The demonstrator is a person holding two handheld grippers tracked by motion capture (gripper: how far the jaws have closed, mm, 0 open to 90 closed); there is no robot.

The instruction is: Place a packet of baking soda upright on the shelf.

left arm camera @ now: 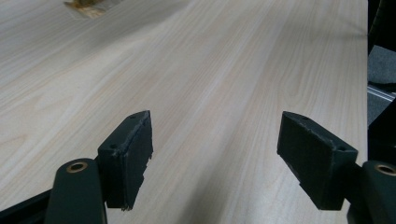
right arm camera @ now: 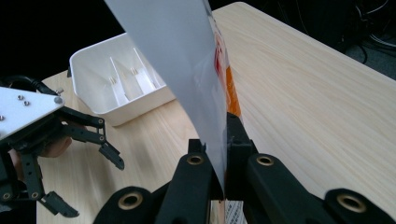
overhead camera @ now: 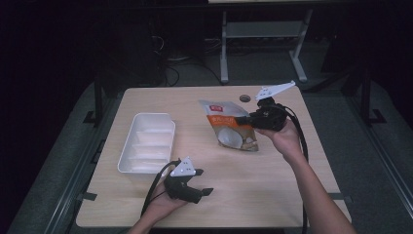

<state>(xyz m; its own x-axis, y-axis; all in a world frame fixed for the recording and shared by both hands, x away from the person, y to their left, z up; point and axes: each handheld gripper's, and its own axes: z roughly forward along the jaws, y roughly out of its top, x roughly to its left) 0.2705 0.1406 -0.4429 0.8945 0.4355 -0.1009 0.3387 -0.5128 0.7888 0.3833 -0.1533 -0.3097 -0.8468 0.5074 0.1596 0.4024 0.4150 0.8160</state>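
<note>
The right gripper is clamped tight on the edge of a flat, glossy snack pouch, white at the top and orange lower down, with a picture of pale round food on its front. In the right gripper view the two black jaws meet on the thin sheet of the pouch, whose plain white back rises steeply up from between them, with a sliver of the orange and red print along its edge. From the high view the pouch is carried at a tilt above the right-hand middle of the light wooden table, not lying flat; a person's right hand holds the gripper body just beside it, with the grey three-cornered plate standing above and a black cable trailing down the forearm.

The left gripper sits low at the near edge of the table, in the person's left hand. Its jaws stand wide apart with nothing between them: the left gripper view looks along the two black pads at bare wood grain, with a scrap of the pouch's orange corner at the far top left. From the right gripper view the same gripper shows its fingers splayed open over the table.

Beyond the left gripper, on the left half of the table, lies a white rectangular plastic tray with dividers that split it into compartments. The pouch is well apart from it, to its right.
</note>
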